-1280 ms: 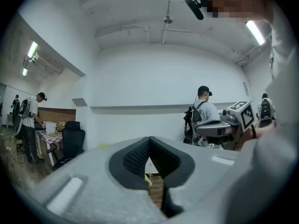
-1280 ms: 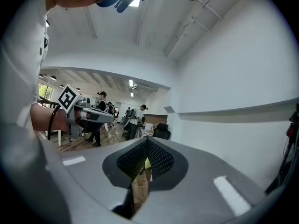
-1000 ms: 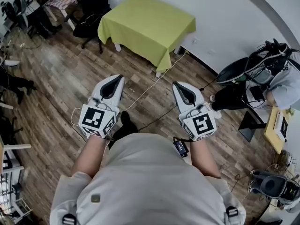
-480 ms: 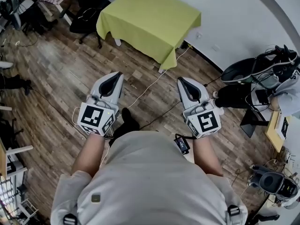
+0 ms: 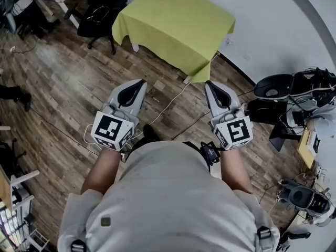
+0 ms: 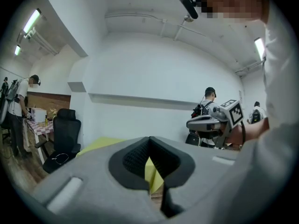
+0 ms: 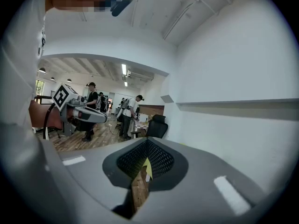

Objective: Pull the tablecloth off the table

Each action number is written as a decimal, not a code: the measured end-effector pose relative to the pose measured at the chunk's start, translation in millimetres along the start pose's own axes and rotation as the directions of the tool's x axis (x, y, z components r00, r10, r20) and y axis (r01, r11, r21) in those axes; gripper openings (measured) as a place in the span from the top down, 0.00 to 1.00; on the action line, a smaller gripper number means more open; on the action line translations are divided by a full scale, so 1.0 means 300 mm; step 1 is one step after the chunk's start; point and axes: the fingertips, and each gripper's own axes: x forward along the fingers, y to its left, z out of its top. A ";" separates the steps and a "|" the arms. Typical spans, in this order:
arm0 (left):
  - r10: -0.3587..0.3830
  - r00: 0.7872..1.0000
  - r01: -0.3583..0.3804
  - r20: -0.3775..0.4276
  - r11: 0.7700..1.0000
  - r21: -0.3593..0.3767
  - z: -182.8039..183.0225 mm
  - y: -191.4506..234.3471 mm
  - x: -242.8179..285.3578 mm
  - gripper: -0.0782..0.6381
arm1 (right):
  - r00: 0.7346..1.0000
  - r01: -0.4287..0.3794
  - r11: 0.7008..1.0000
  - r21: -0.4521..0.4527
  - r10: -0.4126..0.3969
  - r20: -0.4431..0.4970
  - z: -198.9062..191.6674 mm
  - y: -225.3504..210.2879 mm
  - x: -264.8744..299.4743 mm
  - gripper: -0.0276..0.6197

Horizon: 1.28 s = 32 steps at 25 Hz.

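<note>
Ahead, tablecloth (image 5: 176,25) corner draping, wood floor (image 5: 152,80) between

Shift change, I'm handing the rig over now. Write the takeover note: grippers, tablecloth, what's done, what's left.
Left hand-held gripper: shut, empty, held over the wooden floor.
Right hand-held gripper: shut, empty, alongside it.
Tablecloth: yellow-green, spread out ahead of both, untouched.
Done: nothing yet.
Left: reach its near edge, open the jaws, grip the cloth, pull it off.
</note>
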 end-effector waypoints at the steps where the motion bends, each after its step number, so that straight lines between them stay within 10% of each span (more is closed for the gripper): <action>1: -0.004 1.000 0.004 -0.002 1.000 -0.001 -0.001 0.035 -0.003 0.89 | 1.000 0.002 1.000 -0.001 -0.002 -0.006 0.005 0.009 0.033 0.94; 18: 0.043 0.999 -0.044 -0.008 0.998 -0.048 -0.019 0.325 0.052 0.89 | 0.999 -0.046 0.999 0.029 0.046 -0.016 -0.004 -0.033 0.366 0.94; 32: 0.078 0.996 -0.079 -0.032 0.996 -0.038 0.031 0.518 0.548 0.89 | 0.996 -0.087 0.994 0.062 0.085 0.033 -0.057 -0.490 0.701 0.94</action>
